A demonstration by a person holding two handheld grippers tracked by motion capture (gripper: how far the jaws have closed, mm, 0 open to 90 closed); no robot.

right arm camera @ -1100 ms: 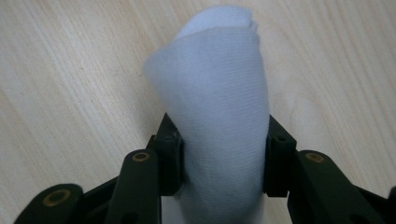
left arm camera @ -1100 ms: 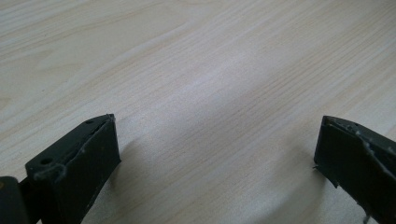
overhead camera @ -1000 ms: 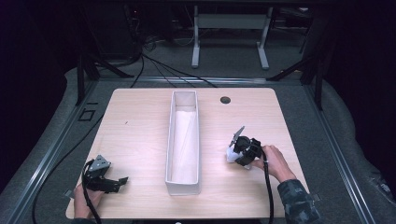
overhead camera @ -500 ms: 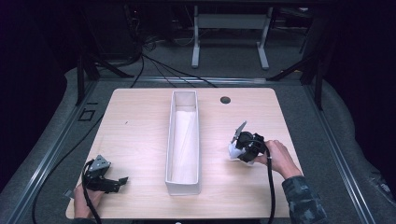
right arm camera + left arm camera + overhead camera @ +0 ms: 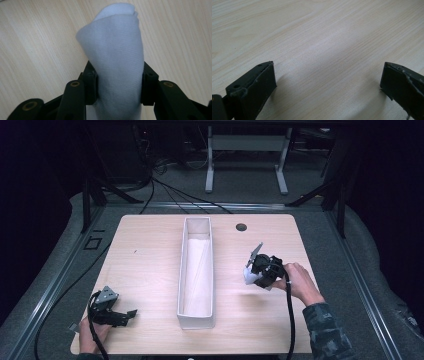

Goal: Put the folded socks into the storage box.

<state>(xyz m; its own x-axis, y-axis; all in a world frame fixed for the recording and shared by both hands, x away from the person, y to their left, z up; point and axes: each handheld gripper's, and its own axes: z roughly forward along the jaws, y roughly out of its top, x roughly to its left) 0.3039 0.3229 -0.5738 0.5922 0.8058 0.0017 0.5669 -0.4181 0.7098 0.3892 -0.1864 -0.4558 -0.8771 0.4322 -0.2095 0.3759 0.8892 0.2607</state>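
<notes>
here the right gripper (image 5: 117, 82) is clamped on a white cloth (image 5: 113, 55), a rolled or folded wad whose rounded end sticks out past the jaw tips over bare wood. in the high view that gripper (image 5: 255, 270) sits over the right half of the table (image 5: 150, 250), nearer the right edge than the middle, with the cloth (image 5: 248, 275) showing pale at its tip, pointed toward the long white bin (image 5: 196, 322). the bin runs front to back down the middle of the table, and something pale lies along its floor; whether that is more cloth or a liner i cannot tell.

the left gripper (image 5: 125, 314) rests near the front left corner, jaws apart with nothing between them, well apart from the bin; its own view shows plain wood between the two jaw tips (image 5: 327, 82).

as i judge it, the step in hand is carrying the cloth to the bin. to do it well, keep the clamp firm so the soft wad does not slide out, lift enough to clear the near wall, come over the open trough square to its length, and release only once the cloth hangs inside the walls. the bin is narrow, so a loose end could catch on the rim.

no brand, label or writing can be read anywhere.
</notes>
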